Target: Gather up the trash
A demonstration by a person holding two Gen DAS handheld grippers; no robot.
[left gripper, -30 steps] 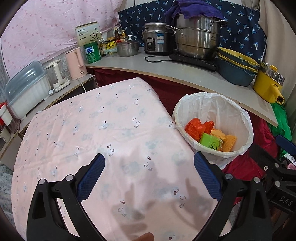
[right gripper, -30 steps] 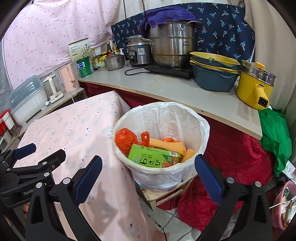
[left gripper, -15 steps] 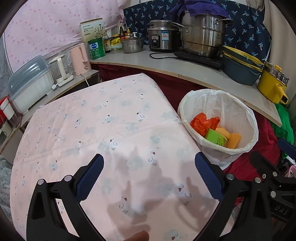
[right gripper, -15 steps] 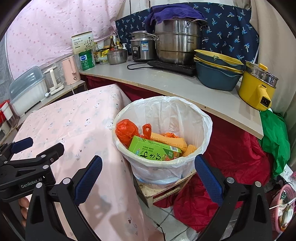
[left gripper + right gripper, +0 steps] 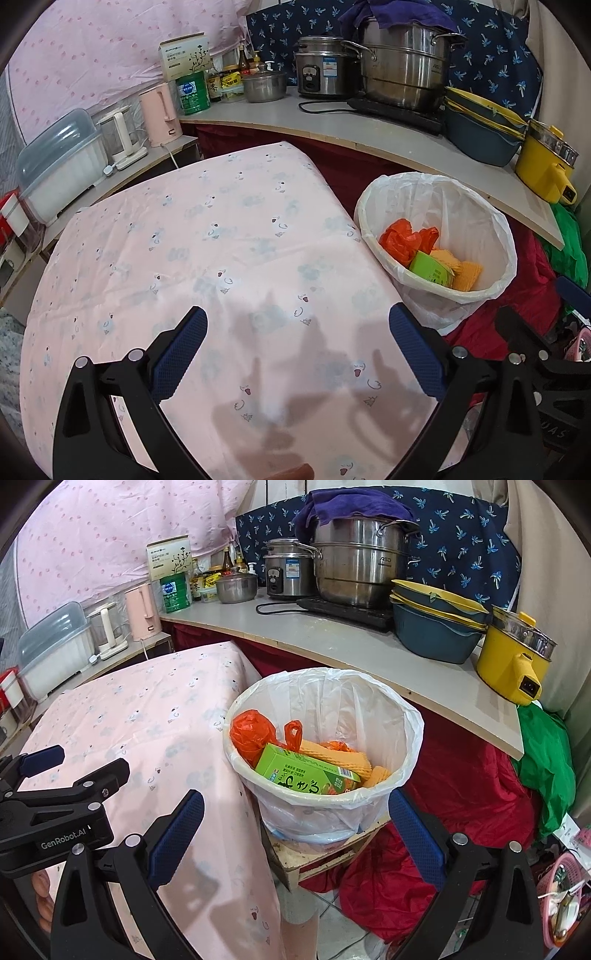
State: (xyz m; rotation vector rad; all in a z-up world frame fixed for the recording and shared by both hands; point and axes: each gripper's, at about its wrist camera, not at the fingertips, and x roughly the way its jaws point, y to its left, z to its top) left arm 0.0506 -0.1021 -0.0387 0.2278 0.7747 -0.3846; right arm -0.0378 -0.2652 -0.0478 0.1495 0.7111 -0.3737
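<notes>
Several pieces of trash already lay in the bin (image 5: 325, 738), which stood on a low wooden stand just beside the pink-clothed table (image 5: 207, 258): a crumpled orange plastic bag (image 5: 253, 734), a green carton (image 5: 306, 773) lying flat across the middle, and orange-yellow wafer-like pieces (image 5: 336, 757) behind it. You would likely have found all of it light; the bag soft and slippery, best pinched at a bunched fold or its loop, the carton stiffer but crushable, best taken across its narrow sides. The thin white liner (image 5: 461, 199) draped over the rim looked easy to snag or tear.

Your left gripper (image 5: 295, 354) hung over the cloth, jaws spread wide and holding nothing. Your right gripper (image 5: 295, 838) faced the bin, likewise spread and empty. No loose trash showed on the table, so the collecting looked about done.

Against the frames a second before, both views had drawn slightly back and up, showing more of the cloth and more floor under the stand; the bin's contents had not shifted, and neither claw had changed its spread
</notes>
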